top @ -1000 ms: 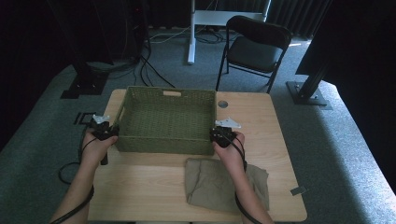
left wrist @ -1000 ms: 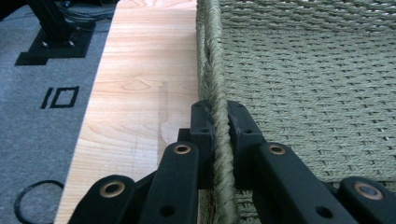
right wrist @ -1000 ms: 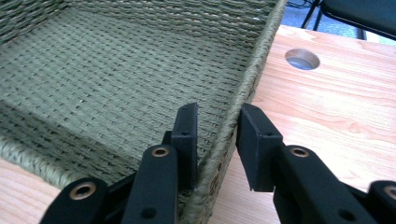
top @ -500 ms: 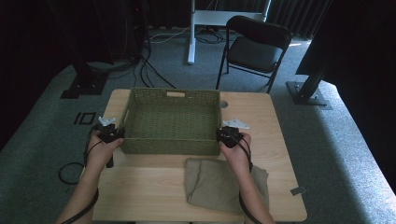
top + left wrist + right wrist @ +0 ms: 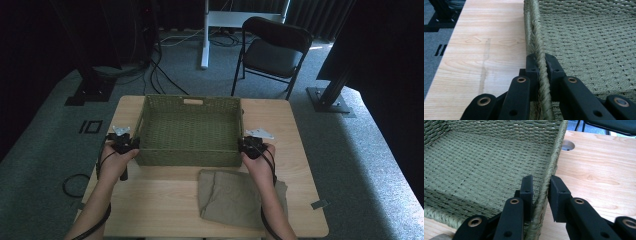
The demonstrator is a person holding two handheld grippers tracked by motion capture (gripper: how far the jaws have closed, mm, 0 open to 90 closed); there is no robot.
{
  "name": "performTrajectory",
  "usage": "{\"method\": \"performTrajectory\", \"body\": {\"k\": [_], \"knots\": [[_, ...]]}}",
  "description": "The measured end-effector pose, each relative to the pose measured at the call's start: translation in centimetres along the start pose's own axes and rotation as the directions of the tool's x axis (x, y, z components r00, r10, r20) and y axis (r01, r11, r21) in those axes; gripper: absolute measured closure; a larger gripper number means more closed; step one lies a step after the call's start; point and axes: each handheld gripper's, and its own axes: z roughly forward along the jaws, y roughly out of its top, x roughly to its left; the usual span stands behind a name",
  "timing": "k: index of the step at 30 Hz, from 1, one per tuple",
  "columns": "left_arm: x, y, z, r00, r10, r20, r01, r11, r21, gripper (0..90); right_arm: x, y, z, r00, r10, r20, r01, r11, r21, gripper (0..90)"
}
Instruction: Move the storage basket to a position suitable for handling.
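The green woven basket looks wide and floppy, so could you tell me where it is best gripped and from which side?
Probably by the thick corded rim of the basket, one gripper per short side wall, coming down from above. The left gripper already pinches that rim, and the right gripper straddles the opposite wall, jaws not quite closed.

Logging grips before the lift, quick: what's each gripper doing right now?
Left gripper: closed on the left rim of the green woven basket.
Right gripper: jaws straddle the basket's right rim with a gap on the outer side; open.
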Motion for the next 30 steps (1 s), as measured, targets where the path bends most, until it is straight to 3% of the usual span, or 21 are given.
{"method": "performTrajectory", "body": {"k": [30], "knots": [[-5.1, 0.7, 1.4, 0.9987, 0.027, 0.045, -0.027, 0.9996, 0.005, 82.8, -5.2, -0.6, -1.7, 0.998, 0.035, 0.053, -0.036, 0.999, 0.021, 76.4]]}}
